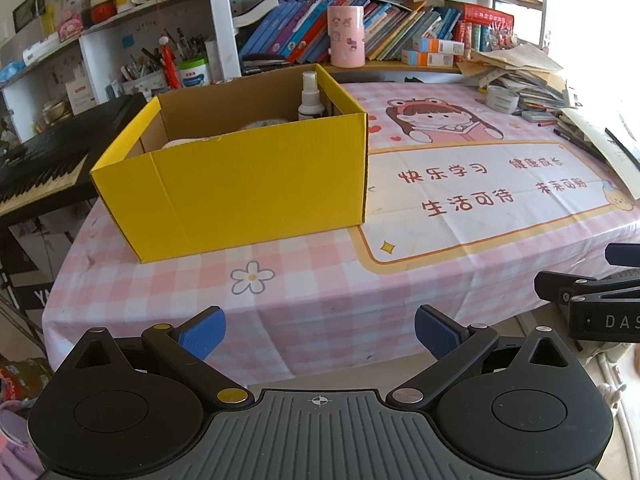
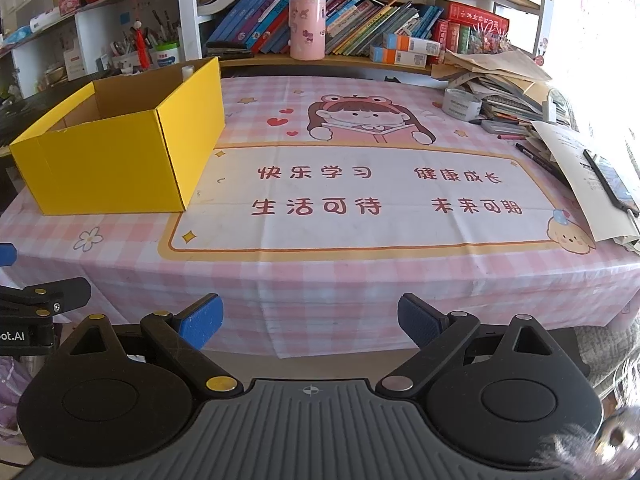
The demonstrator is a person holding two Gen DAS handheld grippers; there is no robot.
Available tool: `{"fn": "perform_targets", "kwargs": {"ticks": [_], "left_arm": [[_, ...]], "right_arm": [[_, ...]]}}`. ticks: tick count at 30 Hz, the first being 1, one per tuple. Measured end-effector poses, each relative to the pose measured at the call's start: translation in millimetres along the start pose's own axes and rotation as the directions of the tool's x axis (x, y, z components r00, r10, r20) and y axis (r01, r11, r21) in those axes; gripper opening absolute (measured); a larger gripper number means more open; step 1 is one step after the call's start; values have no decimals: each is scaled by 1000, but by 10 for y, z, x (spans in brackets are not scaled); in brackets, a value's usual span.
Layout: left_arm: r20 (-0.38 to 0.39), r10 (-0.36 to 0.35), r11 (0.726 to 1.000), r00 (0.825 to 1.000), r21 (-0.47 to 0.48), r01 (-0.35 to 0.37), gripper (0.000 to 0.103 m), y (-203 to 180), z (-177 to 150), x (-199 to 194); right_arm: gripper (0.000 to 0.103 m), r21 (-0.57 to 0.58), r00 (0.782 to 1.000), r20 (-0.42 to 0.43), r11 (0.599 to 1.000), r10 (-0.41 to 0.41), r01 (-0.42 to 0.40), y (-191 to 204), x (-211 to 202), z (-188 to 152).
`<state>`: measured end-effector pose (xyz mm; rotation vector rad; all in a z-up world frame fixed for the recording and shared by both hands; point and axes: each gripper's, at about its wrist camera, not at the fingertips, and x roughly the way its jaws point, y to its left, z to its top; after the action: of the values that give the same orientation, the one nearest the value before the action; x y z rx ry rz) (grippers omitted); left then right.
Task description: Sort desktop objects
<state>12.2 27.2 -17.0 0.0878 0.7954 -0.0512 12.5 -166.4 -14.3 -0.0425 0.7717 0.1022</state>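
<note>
A yellow cardboard box [image 1: 240, 184] stands open-topped on the left of the pink checked tablecloth [image 1: 320, 288]. Inside it a white spray bottle [image 1: 311, 98] stands upright beside some pale round items. In the right wrist view the same box [image 2: 116, 160] sits at the left, with only the bottle's cap [image 2: 187, 70] showing over its rim. My left gripper [image 1: 320, 334] is open and empty, held off the table's front edge. My right gripper [image 2: 310, 324] is likewise open and empty in front of the table. Each gripper's side shows in the other's view.
A roll of tape [image 2: 461, 105], pens [image 2: 540, 160] and a pile of papers [image 2: 592, 168] crowd the table's right side. A pink cylinder [image 2: 307, 29] and books stand on the shelf behind. A black keyboard [image 1: 48, 160] lies left of the table.
</note>
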Motion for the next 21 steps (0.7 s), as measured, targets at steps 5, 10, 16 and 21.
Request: {"fn": "perform_targets", "kwargs": {"ticks": [5,10,16,21], "left_arm": [[5,-5,1000,1000,12,4,102,-31,16,0],[12,-7,1000,1000,24,6,102,-61,29,-1],[12,-12,999,1000,34,12,102,-83,33,0],[37,-3,1000,999,20,2,102,-54,34,-44]], "right_arm": [[94,10,1000,-2,1000,-7,7,-24,-1,14],[94,4,1000,3,1000,-9,9,-32,-4,22],[94,-1,1000,1,1000,-8,8,-30,-4,28],[94,-9,1000,-2,1000,-2,2,-18,5,32]]}}
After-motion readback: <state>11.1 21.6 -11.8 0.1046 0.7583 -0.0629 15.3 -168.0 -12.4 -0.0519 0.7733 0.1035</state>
